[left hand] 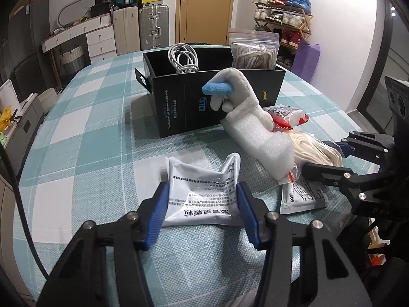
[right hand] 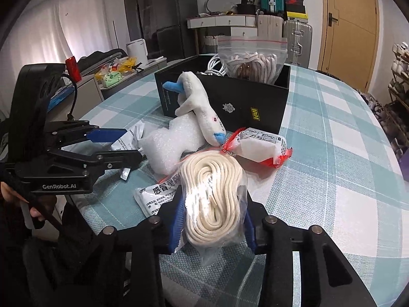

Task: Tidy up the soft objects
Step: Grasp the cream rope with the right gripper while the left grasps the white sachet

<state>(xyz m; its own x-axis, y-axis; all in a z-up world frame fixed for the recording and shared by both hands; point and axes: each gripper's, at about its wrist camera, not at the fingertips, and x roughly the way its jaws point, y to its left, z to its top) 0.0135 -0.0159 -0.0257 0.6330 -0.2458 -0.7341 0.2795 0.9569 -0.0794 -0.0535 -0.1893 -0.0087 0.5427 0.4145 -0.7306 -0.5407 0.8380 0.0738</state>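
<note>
My left gripper is shut on a white printed sachet, which buckles upward between the blue pads. My right gripper is shut on a clear bag of cream rope low over the table. A black box stands behind, holding a white cable coil and a zip bag of rope. A white plush toy with blue parts leans on the box's front, over a foam piece. A second sachet lies partly under the rope bag.
A red and white packet lies by the box's corner. The checked tablecloth runs to a rounded edge at left and right. Beyond the table stand suitcases, a door and a shoe rack.
</note>
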